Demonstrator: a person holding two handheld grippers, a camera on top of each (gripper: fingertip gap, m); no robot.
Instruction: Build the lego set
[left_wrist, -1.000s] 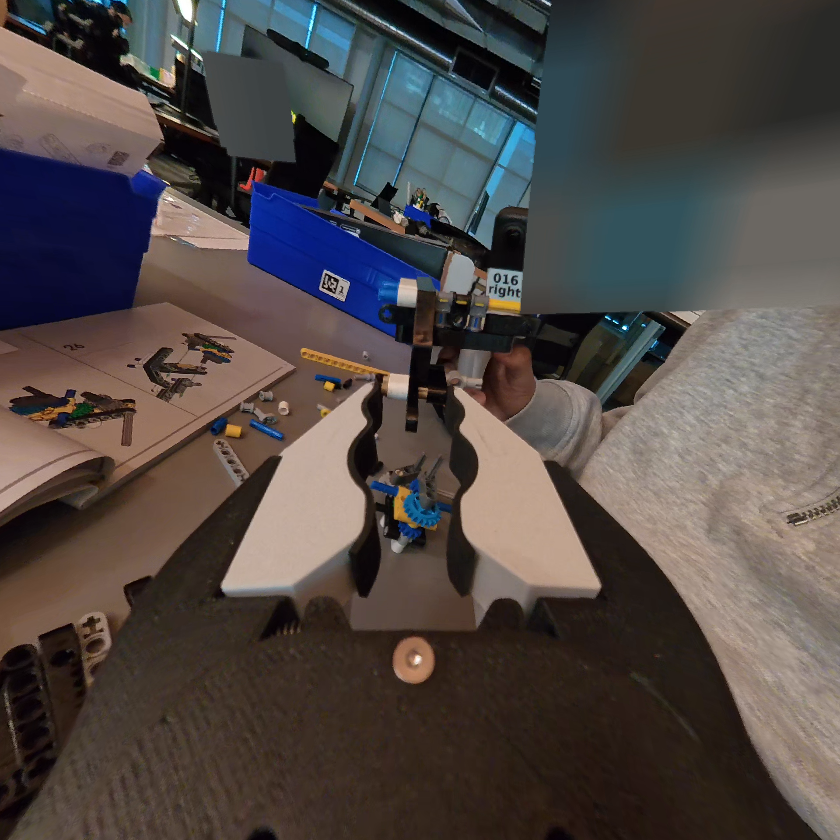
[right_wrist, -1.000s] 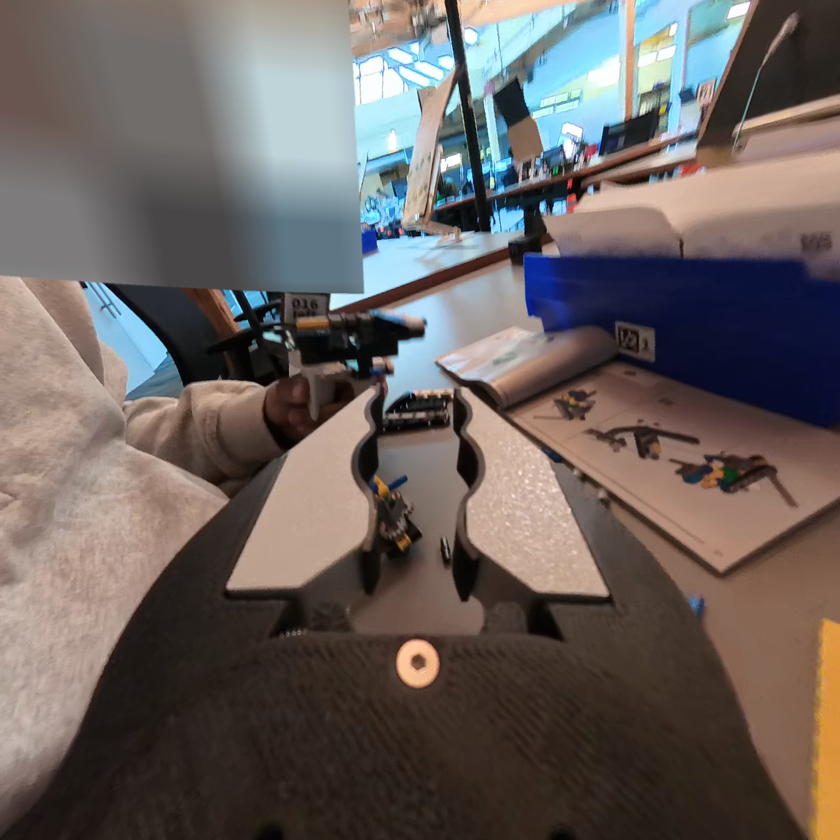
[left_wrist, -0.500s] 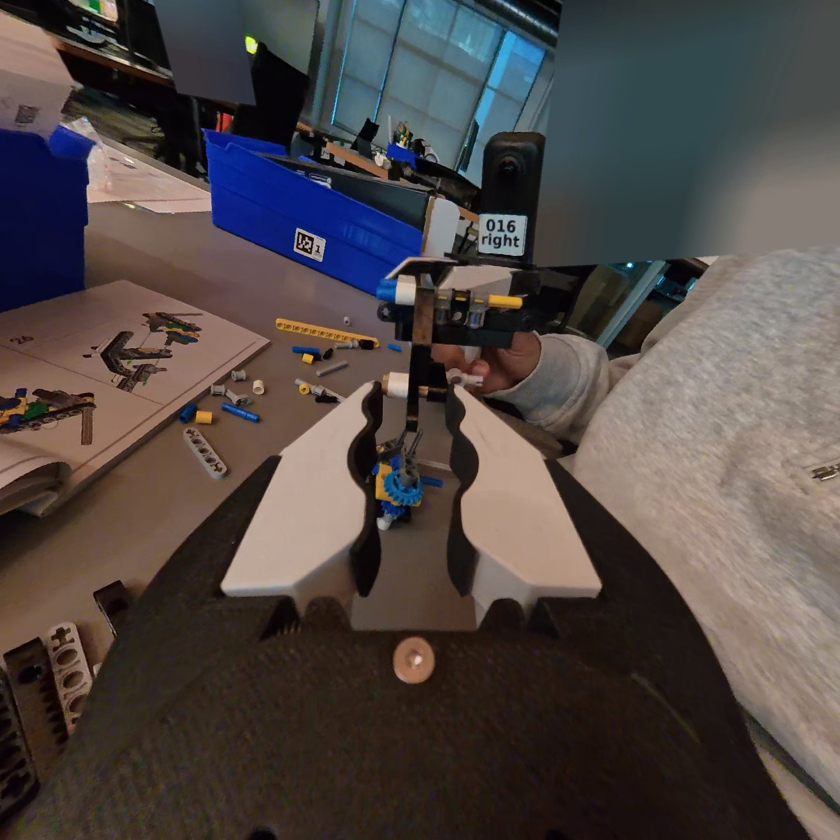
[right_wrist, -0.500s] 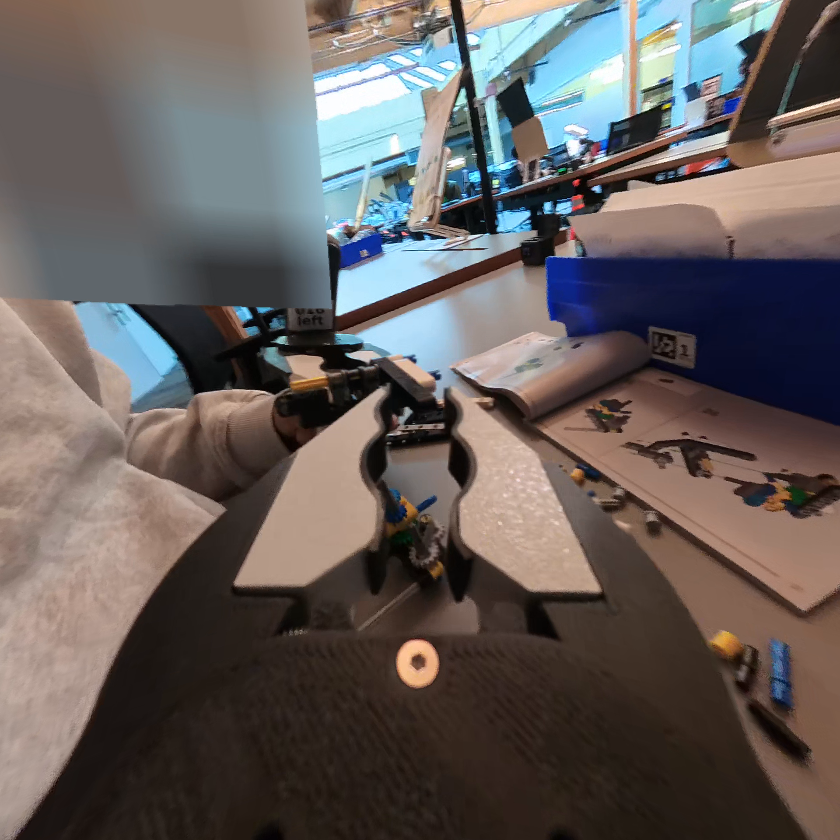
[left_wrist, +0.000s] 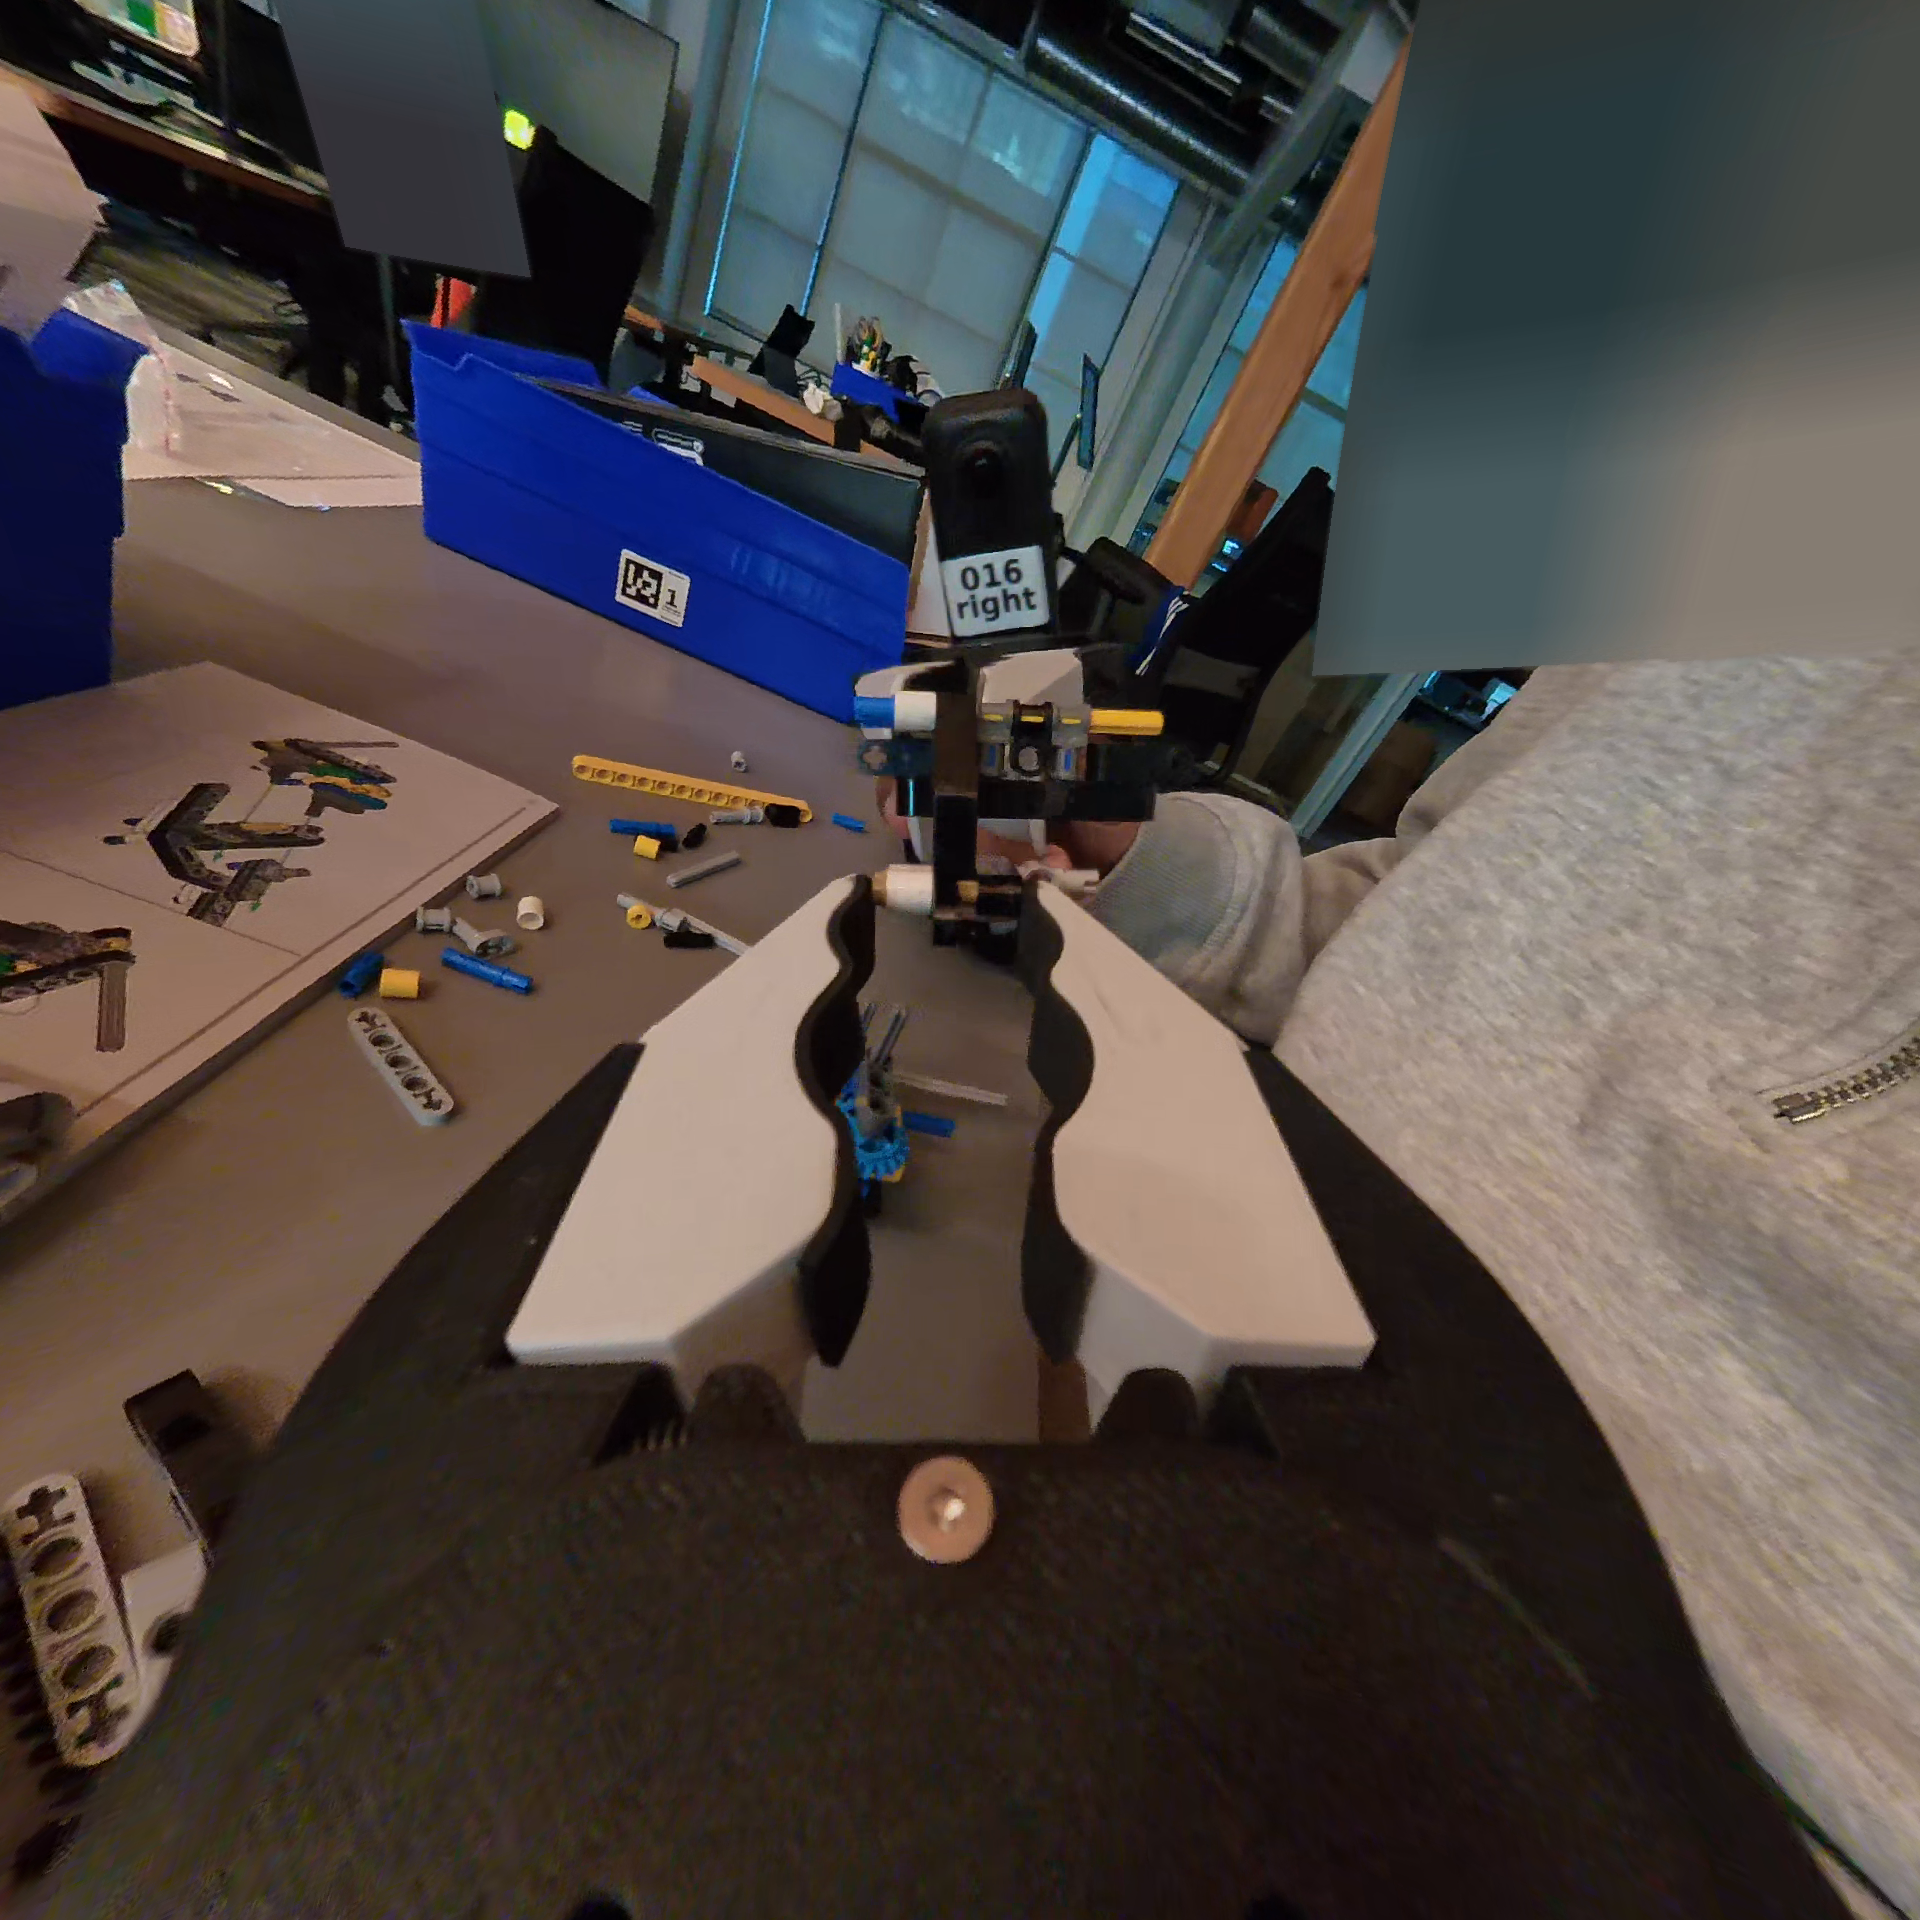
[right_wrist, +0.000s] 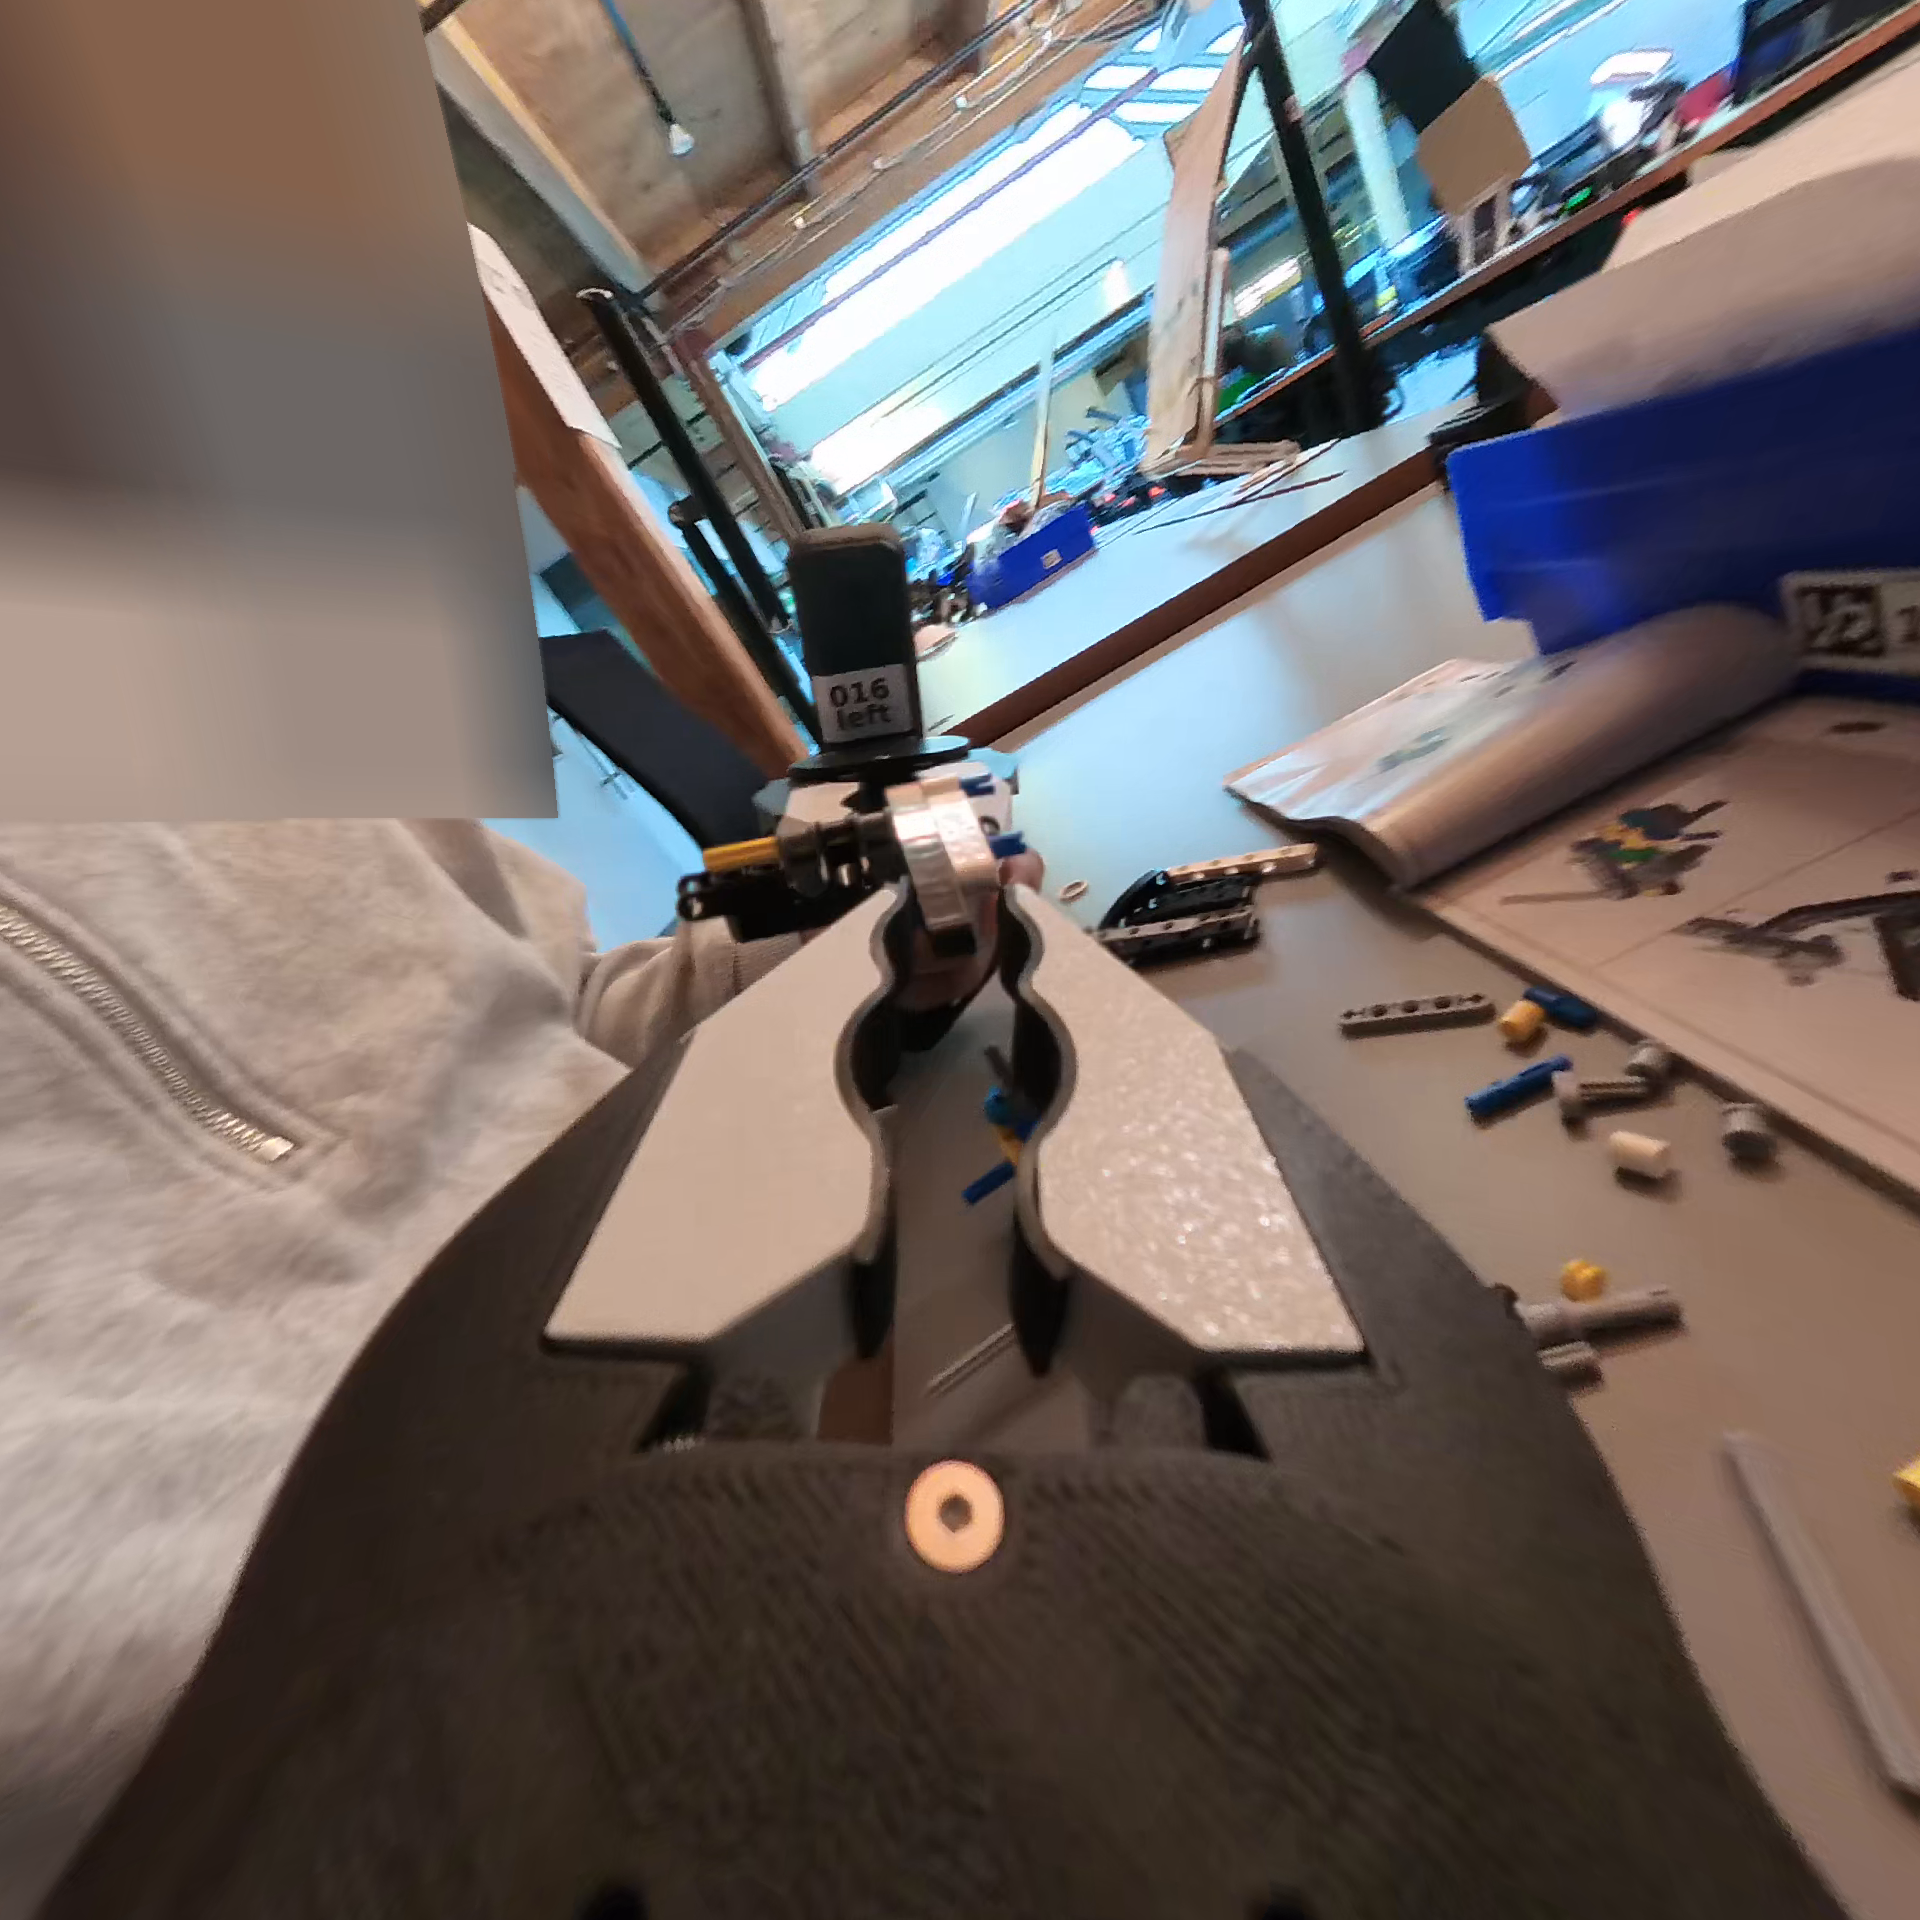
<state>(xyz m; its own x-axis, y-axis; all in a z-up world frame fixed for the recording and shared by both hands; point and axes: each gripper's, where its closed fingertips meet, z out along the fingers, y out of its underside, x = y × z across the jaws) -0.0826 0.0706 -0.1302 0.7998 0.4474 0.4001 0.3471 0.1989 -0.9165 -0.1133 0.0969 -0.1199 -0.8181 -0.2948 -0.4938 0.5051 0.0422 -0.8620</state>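
My left gripper (left_wrist: 951, 894) is shut on the lower part of a black lego assembly (left_wrist: 1013, 764) with blue, white and yellow pins, and holds it above the table. My right gripper (right_wrist: 951, 904) faces it. Its jaws stand narrowly apart on either side of the assembly's upright beam (right_wrist: 940, 883), with nothing gripped. The assembly's crossbar (right_wrist: 769, 894) sticks out to the left of my right fingers. A small blue and yellow gear sub-assembly (left_wrist: 878, 1122) lies on the table under both grippers. It also shows in the right wrist view (right_wrist: 1003, 1117).
An open instruction booklet (left_wrist: 260, 831) lies on the grey table, with blue bins (left_wrist: 623, 520) behind it. Loose pins and bushes (left_wrist: 478, 956), a yellow beam (left_wrist: 686, 784) and a grey beam (left_wrist: 400, 1065) are scattered about. Black beams (right_wrist: 1184, 914) lie farther off. A person's grey sweater (left_wrist: 1558, 1143) is close by.
My right gripper has moved up to the held assembly and its jaws have narrowed around the upright beam. My left gripper still holds the assembly.
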